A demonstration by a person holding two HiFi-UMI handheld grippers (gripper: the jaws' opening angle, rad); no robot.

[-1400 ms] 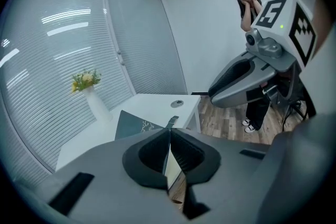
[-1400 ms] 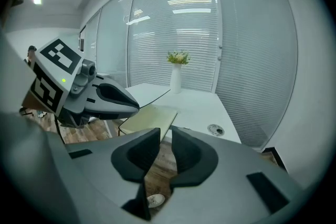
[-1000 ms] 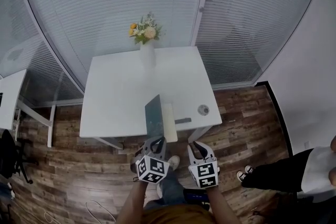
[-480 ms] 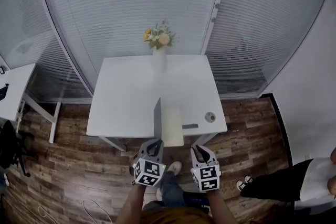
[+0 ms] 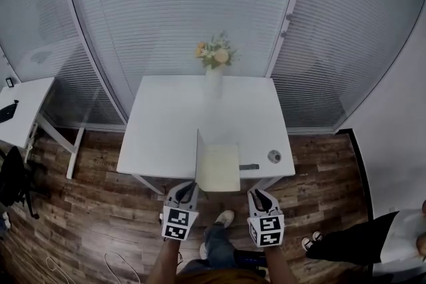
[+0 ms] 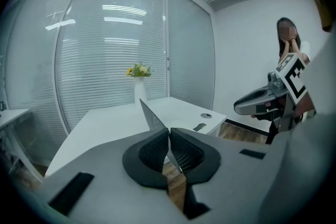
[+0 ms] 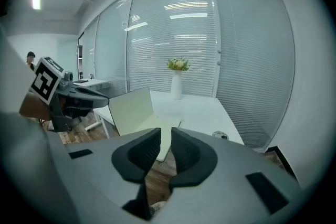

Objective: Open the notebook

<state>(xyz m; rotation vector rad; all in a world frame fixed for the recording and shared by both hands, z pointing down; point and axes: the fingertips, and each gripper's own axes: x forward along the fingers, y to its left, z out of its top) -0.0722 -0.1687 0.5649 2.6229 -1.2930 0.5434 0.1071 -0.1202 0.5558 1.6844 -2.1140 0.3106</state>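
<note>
There, flowers in vase behind notebook

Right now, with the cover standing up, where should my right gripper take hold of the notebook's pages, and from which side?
Probably the near edge of the pages, from your side: it seems to hang past the table front, so a jaw could slip underneath once rolled level. The right gripper is open and empty; the left gripper is shut on the upright cover.
</note>
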